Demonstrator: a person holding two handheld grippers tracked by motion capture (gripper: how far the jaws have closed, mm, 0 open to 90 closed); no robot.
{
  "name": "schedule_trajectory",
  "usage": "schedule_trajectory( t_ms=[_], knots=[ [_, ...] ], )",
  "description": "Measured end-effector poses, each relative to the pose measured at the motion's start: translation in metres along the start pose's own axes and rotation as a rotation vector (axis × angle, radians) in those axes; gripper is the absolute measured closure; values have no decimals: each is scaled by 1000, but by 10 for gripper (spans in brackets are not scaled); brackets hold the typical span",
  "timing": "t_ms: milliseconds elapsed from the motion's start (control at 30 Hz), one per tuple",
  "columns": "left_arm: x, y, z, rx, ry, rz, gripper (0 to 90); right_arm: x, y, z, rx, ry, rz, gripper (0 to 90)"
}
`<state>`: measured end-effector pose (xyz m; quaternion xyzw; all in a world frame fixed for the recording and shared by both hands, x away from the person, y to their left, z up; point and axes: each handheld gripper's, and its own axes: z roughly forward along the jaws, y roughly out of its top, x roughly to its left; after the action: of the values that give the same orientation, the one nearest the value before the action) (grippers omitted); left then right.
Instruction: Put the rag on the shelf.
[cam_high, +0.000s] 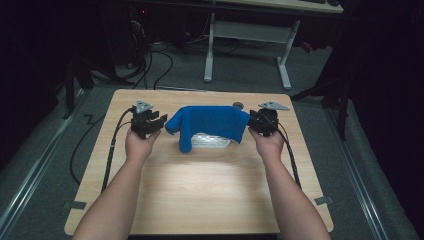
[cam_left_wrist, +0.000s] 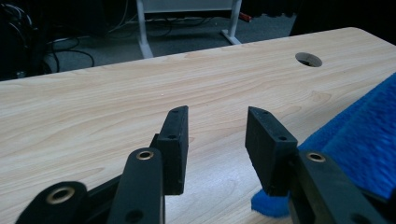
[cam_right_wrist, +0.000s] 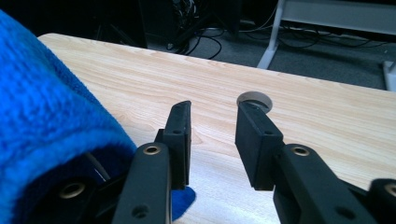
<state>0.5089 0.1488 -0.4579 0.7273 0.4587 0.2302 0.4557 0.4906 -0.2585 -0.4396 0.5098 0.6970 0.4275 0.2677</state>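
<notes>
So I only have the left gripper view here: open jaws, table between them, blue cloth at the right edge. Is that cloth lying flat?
Observer: No. In the high view the blue cloth is draped over a pale, see-through object at mid-table, which props it up.
Operator: And where is the other gripper?
Observer: The right gripper is at the cloth's opposite end.
Operator: Is it gripping the cloth?
Observer: No. In the right gripper view its jaws stand apart with bare table between them, and the cloth lies beside them.
</notes>
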Motion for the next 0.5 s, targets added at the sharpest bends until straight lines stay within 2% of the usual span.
schedule_trajectory(
  t_ms=[433, 500],
  knots=[
    [5, -4, -14, -13, 17, 1, 589, -1, 1, -17, -5, -46, -27, 599],
    [7, -7, -17, -16, 17, -11, 586, -2, 1, -19, 2, -51, -33, 593]
  ],
)
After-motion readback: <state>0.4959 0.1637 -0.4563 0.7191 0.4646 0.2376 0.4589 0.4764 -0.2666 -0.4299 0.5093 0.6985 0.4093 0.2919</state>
